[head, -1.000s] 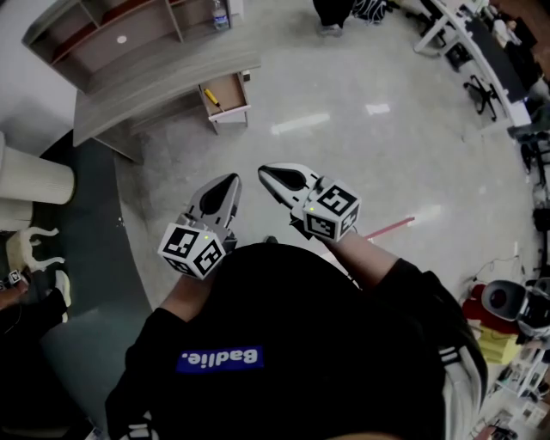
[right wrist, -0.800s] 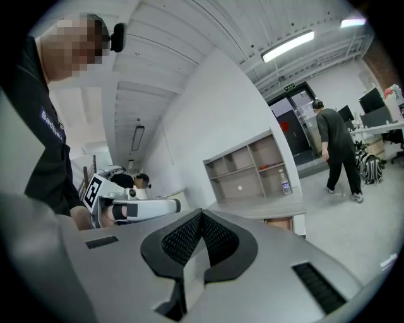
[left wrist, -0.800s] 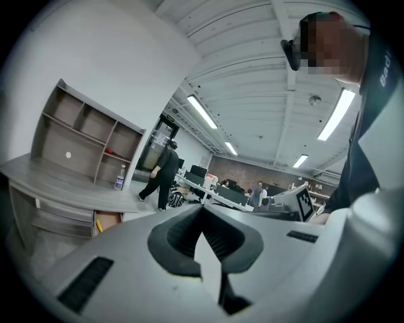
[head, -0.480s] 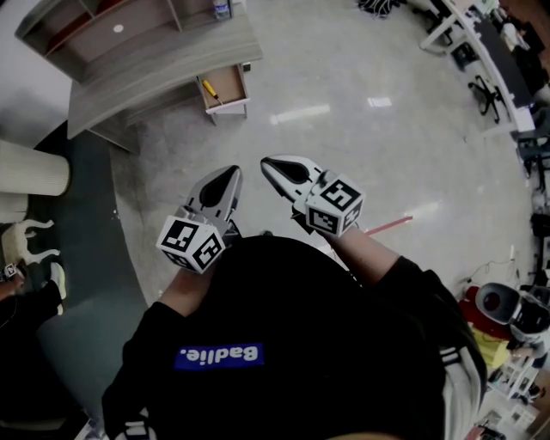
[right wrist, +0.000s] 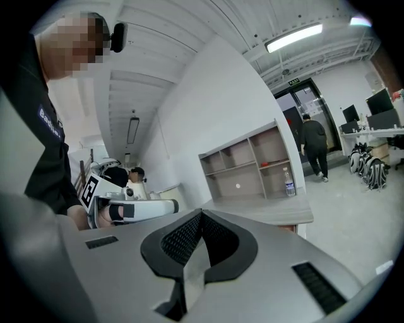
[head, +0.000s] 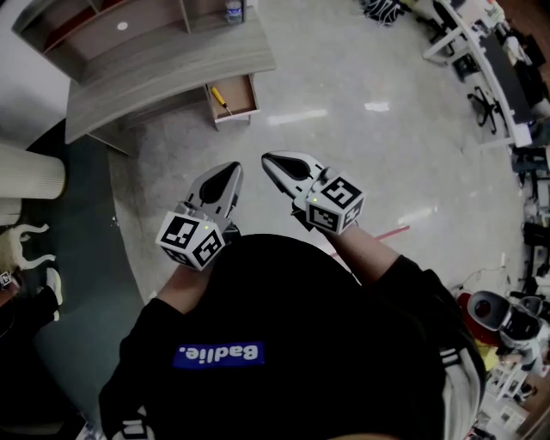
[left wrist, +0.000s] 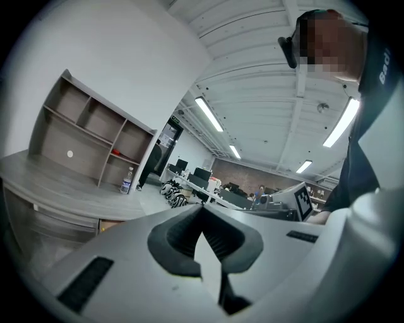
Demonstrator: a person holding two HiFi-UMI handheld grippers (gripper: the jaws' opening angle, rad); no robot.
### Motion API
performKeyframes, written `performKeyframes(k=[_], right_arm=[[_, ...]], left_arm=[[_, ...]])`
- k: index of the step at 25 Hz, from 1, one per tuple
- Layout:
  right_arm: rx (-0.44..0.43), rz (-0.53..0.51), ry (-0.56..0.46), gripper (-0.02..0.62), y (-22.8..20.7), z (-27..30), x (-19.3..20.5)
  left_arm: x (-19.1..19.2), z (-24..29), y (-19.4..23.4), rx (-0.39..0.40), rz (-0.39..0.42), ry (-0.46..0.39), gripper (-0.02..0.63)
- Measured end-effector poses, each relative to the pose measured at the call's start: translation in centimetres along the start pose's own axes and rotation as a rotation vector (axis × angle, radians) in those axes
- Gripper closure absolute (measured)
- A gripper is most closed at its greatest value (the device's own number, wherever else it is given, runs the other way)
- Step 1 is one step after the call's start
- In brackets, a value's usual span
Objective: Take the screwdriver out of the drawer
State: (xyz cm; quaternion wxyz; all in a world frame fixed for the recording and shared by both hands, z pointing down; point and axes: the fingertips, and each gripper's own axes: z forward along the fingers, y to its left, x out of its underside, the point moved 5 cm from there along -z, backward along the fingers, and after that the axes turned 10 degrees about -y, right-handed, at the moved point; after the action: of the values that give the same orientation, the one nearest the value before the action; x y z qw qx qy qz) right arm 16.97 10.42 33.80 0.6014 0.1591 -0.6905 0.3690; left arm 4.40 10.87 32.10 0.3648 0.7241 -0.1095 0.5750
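The screwdriver (head: 220,97), with a yellow handle, lies in the open drawer (head: 243,96) under the grey curved desk (head: 172,69) at the top of the head view. Both grippers are held in front of the person's chest, well short of the drawer and pointing toward it. My left gripper (head: 234,168) is shut with nothing in it, its tips meeting in the left gripper view (left wrist: 202,207). My right gripper (head: 266,159) is shut and empty too, its tips together in the right gripper view (right wrist: 201,213). Shiny floor lies between the grippers and the drawer.
An open shelf unit (head: 103,30) stands on the desk with a water bottle (head: 234,10) beside it. A dark rug (head: 86,223) lies at left. Office desks and chairs (head: 490,77) stand at right. A red strip (head: 391,232) lies on the floor. A person (right wrist: 314,148) walks by the far door.
The desk and drawer have shifted a little right in the head view as the person moved along. Both grippers keep the same pose before the chest, jaws together.
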Motion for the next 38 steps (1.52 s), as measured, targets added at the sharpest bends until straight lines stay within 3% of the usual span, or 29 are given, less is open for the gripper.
performKeyframes(k=[19,30,38], right_arm=[[0.091,0.0,0.028,0.565,-2.6,17.1,-1.0],[0.107,-0.026,0.031,0.565,-5.0,20.2,-0.7],[0.088,-0.035,0.07,0.563,-9.3,21.3,0.5]], left_arm=[[-7.0,2.4,16.9,0.07,-0.042,0.035,0.609],[-6.8,3.7,20.1,0.042,-0.068,0.035,0.609],[-6.1,6.1,21.2,-0.044,-0.073,0.038,0.609]])
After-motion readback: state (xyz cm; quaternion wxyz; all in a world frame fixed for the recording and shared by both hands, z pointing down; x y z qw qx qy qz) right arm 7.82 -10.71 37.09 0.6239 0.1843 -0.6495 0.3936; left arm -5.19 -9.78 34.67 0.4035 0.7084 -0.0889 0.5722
